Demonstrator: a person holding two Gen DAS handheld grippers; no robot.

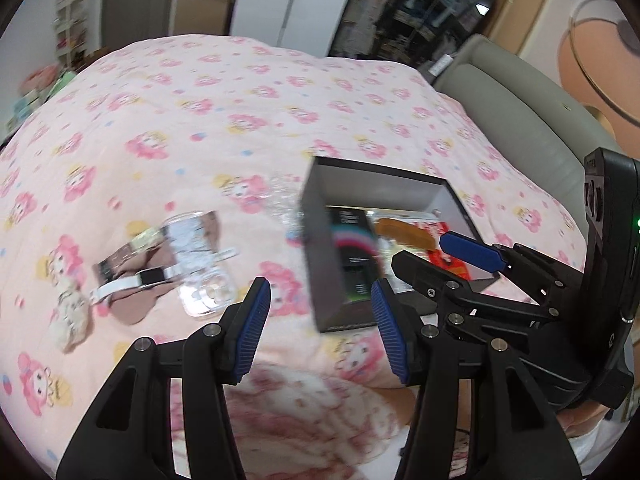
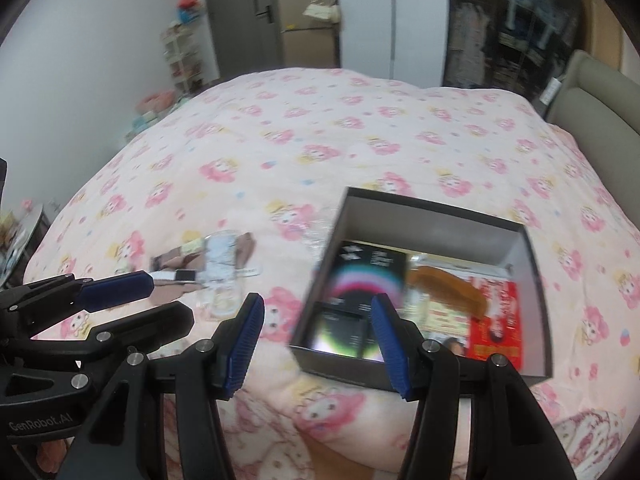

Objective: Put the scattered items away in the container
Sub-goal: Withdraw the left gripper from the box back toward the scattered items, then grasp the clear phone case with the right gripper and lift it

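A dark open box (image 1: 320, 248) (image 2: 536, 280) sits on the pink bedspread. Inside lie a black card with a rainbow arc (image 2: 360, 284) (image 1: 352, 248), an orange comb (image 2: 448, 284) (image 1: 404, 232) and a red packet (image 2: 496, 320). Left of the box lie a clear phone case (image 1: 200, 256) (image 2: 224, 272), a white-strapped watch (image 1: 132, 280) (image 2: 180, 276) and a brown flat piece (image 1: 132, 308). My left gripper (image 1: 320, 332) is open and empty, near the box's near-left corner. My right gripper (image 2: 318, 348) is open and empty, over the box's near edge.
The pink cartoon-print bedspread (image 2: 320, 140) covers the whole bed. A grey headboard (image 1: 520, 120) runs along the right. Crumpled clear plastic (image 1: 280, 196) lies beside the box. Shelves, a door and a wardrobe stand beyond the bed.
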